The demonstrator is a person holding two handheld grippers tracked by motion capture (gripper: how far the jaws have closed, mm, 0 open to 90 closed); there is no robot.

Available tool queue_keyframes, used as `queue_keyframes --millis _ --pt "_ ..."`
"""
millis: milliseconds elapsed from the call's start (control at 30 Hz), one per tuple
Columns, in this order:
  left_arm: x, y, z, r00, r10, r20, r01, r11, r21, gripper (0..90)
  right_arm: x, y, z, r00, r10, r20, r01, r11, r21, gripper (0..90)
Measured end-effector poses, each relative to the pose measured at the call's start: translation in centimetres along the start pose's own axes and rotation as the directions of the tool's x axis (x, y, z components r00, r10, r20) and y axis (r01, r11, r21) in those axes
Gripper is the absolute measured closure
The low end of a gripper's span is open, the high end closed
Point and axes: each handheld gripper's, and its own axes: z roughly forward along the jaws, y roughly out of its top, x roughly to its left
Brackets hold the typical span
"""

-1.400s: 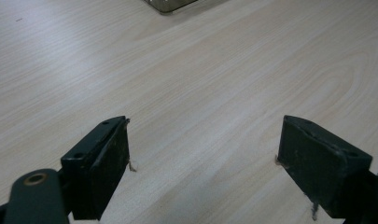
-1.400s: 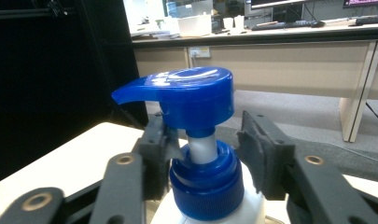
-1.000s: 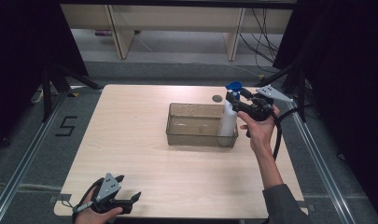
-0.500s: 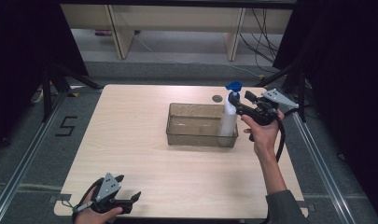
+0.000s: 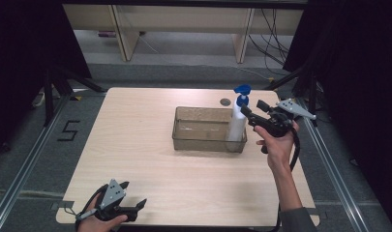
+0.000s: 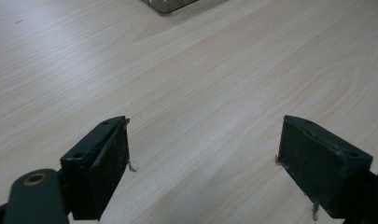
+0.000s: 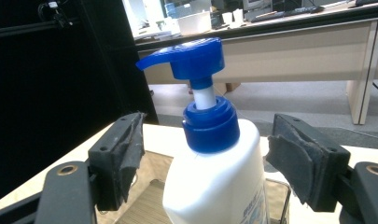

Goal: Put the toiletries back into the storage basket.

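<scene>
Pump bottle is white with a blue pump head (nozzle pointing 9 o'clock), standing in the clear bin at its 3 o'clock end; right gripper jaws straddle it spread, not touching, left gripper gapes empty

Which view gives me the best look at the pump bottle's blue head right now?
The right gripper view: the pump bottle stands close between its open jaws, blue head and collar sharp. The high view shows the bottle small, upright at the clear bin's right end. The left gripper view shows table and a bin corner.
</scene>
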Motion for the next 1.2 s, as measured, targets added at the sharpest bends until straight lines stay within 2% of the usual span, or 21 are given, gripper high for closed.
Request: queue_keyframes --millis 67,167,200,367,400,467,667,767,833,900,933,967,1000,1067,1133,1200 --pt "0.0 0.0 0.0 1.0000 0.000 0.001 0.000 1.0000 -0.002 15.8 0.2 -0.1 0.0 1.0000 -0.001 -0.002 0.001 1.000 -0.010 27.2" --pt "0.0 0.0 0.0 1.0000 0.001 0.002 -0.001 1.0000 -0.003 15.8 0.6 -0.2 -0.2 0.9996 -0.023 0.017 0.023 1.000 0.002 27.9" --pt "0.0 0.0 0.0 1.0000 -0.003 0.003 0.003 1.0000 -0.002 15.8 0.6 -0.2 -0.3 0.9988 -0.031 0.038 0.030 0.999 0.013 28.1" --pt "0.0 0.0 0.0 1.0000 0.003 0.007 -0.003 1.0000 -0.001 15.8 0.6 -0.7 -0.8 0.9996 -0.011 0.027 0.011 1.000 -0.002 28.1" --pt "-0.2 0.0 0.0 1.0000 -0.002 0.009 0.002 1.0000 -0.009 15.8 0.6 -0.8 -0.8 0.9997 -0.007 0.025 0.007 1.000 0.019 28.1" --pt "-0.1 0.1 -0.1 1.0000 0.009 0.001 -0.009 1.0000 0.004 15.8 0.5 -0.9 -0.8 0.9994 -0.017 0.029 0.016 1.000 0.011 28.1" --pt "-0.2 0.1 -0.1 0.9998 0.012 0.013 -0.012 0.9999 -0.002 15.8 0.3 -1.5 -0.9 0.9998 0.001 0.017 -0.001 1.000 0.028 27.8" --pt "-0.2 0.1 -0.1 0.9998 0.012 0.017 -0.012 0.9999 -0.001 15.7 0.4 -1.6 -0.9 0.9995 0.001 0.033 -0.003 0.999 0.038 27.8" --pt "0.0 0.1 -0.2 0.9993 0.036 0.004 -0.036 0.9992 0.014 15.7 0.4 -1.8 -0.9 0.9996 -0.015 0.025 0.014 0.999 0.040 27.7" --pt "0.0 0.1 -0.2 0.9994 0.035 0.005 -0.035 0.9993 0.012 15.7 0.4 -1.8 -0.9 0.9991 -0.030 0.031 0.029 0.999 0.037 27.6" --pt "-0.3 0.1 -0.1 0.9999 0.002 0.015 -0.002 1.0000 -0.008 15.6 0.4 -1.9 -0.9 0.9991 -0.030 0.031 0.029 0.999 0.041 27.4" --pt "-0.3 0.1 -0.1 0.9999 0.002 0.015 -0.002 1.0000 -0.008 15.6 0.4 -1.9 -0.9 0.9991 -0.030 0.031 0.029 0.999 0.041 27.4" --pt "-0.2 0.1 -0.1 0.9998 0.009 0.017 -0.009 0.9999 -0.009 15.6 0.4 -2.0 -1.0 0.9999 0.003 0.013 -0.004 0.999 0.045 27.4" --pt "-0.1 0.1 -0.1 0.9997 0.022 0.012 -0.022 0.9998 0.002 15.6 0.4 -2.0 -1.0 0.9998 -0.006 0.019 0.005 0.999 0.043 27.4" --pt "-0.3 0.1 -0.2 0.9999 0.011 0.010 -0.011 0.9999 -0.004 15.6 0.5 -2.0 -1.1 0.9997 0.006 0.022 -0.007 0.999 0.044 27.4" --pt "-0.3 0.1 -0.1 0.9999 0.002 0.014 -0.001 0.9999 -0.011 15.6 0.4 -2.1 -1.1 0.9998 -0.002 0.021 0.002 0.999 0.045 27.3"
